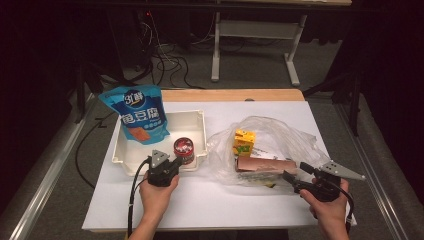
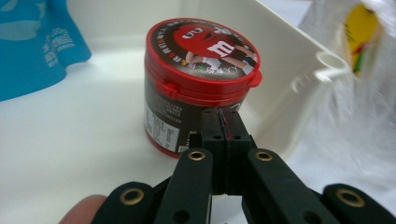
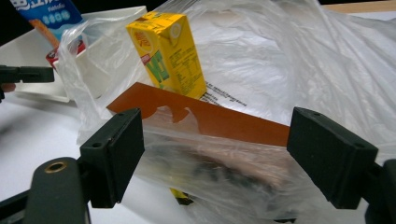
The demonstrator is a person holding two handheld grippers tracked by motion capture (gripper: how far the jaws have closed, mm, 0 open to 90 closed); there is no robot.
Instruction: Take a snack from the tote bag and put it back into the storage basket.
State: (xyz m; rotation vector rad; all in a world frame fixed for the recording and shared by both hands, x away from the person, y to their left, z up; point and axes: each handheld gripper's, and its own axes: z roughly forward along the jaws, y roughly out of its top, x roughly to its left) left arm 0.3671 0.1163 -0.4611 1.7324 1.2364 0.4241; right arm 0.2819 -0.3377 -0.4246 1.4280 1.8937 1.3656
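Left gripper [image 2: 223, 114]: jaws pressed flat together, nothing between them; tips sit right at the candy tub's side, just under its lid rim.
Candy tub [image 2: 198, 81]: round dark tub w/ red snap lid, upright in the white tray [image 1: 202, 131], near the tray's front right corner; apparently not gripped.
Blue pouch [image 1: 136, 114]: leans in the tray's back left corner, apart from the tub.
Right gripper [image 3: 215, 156]: jaws wide apart, holding nothing; they straddle the brown flat pack seen through the film.
Brown flat pack [image 3: 205, 116]: lies inside the clear plastic bag [image 1: 280, 131] on the surface, just in front of the yellow drink carton [image 3: 168, 53], which stands upright in the bag.
Step in hand (my read): unloading the bag into the tray; tub looks already placed, brown pack probably next.
How to do it well, right: bring the jaws in level so both pads meet the pack's long edges, not only loose film (film alone would likely slip). Close gently; pack looks thin and may bend.
How to do it well, left: draw back from the tub w/o nudging it, then pin the bag's mouth so the pack slides out clean.
Risk: dragging the bag could tip the carton.
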